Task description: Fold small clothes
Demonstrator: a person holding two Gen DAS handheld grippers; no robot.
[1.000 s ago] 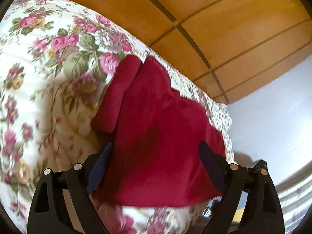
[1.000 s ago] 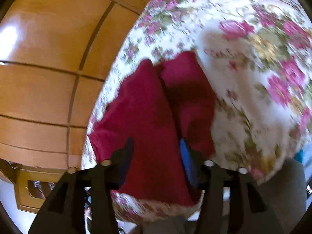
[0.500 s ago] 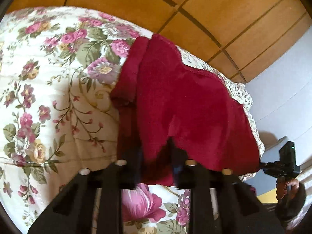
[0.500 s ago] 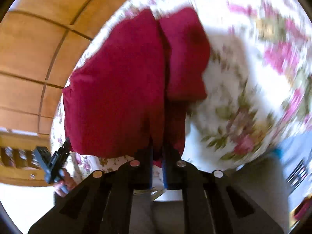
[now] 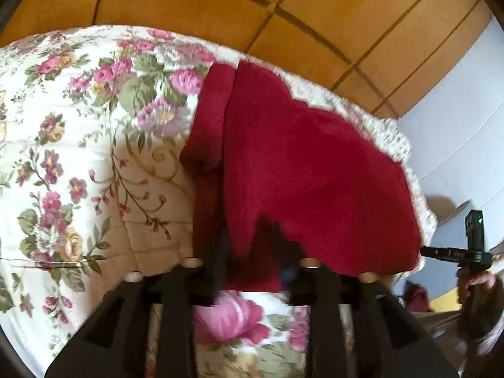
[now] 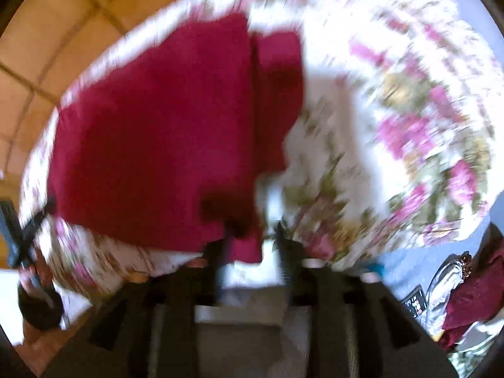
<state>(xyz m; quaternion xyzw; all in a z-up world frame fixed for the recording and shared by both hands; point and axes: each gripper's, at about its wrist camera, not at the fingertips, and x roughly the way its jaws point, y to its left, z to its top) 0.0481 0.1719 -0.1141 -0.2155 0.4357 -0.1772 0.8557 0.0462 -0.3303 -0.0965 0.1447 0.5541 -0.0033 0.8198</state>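
Red garment (image 5: pixel 308 170) at floral quilt (image 5: pixel 78 157) edge, left hand-held gripper (image 5: pixel 252 252) pinching hem

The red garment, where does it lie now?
In the left wrist view, the red garment lies right of centre on the floral quilt, near its far edge.

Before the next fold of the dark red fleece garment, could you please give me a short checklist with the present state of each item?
1. Left gripper has the near hem of the dark red fleece garment between its fingers: ok.
2. Right gripper grips the same hem: cannot tell, the view is blurred.
3. Garment lies wholly on the floral quilted bedspread: ok.
4. Sleeve folded inward: ok.
5. Both grippers at matching corners: cannot tell.
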